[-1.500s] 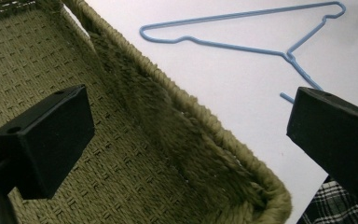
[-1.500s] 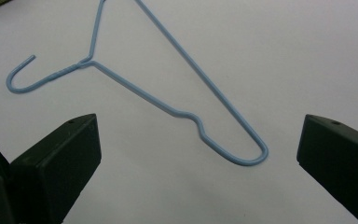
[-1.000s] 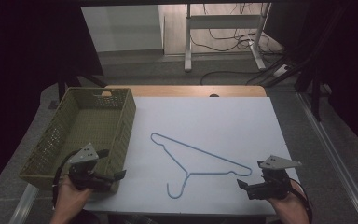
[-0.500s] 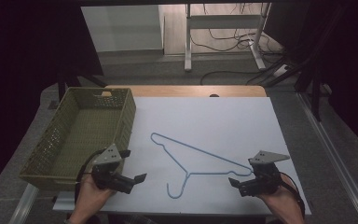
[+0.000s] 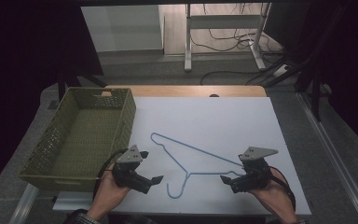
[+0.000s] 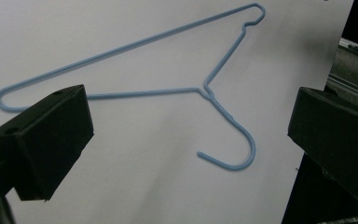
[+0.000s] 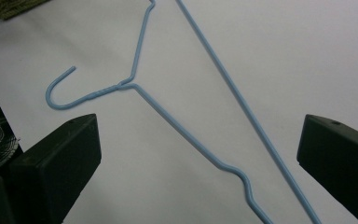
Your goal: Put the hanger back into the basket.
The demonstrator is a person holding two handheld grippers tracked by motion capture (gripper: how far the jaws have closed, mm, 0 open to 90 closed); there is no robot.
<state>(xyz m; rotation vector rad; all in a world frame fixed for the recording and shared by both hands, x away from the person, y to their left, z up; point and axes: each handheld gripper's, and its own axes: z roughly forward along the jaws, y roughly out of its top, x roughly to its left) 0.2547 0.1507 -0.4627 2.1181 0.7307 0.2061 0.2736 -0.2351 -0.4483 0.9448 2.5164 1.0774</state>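
Flanking the hanger [image 5: 193,156] on the counter [image 5: 223,116], both grippers' fingers gape empty; next comes closing on its wire.

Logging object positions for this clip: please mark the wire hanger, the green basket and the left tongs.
blue wire hanger [image 5: 200,152]: high view, on its long straight bar.
green basket [image 5: 129,111]: high view, on its right wall.
left tongs [image 5: 150,166]: high view, midway between the open tips.
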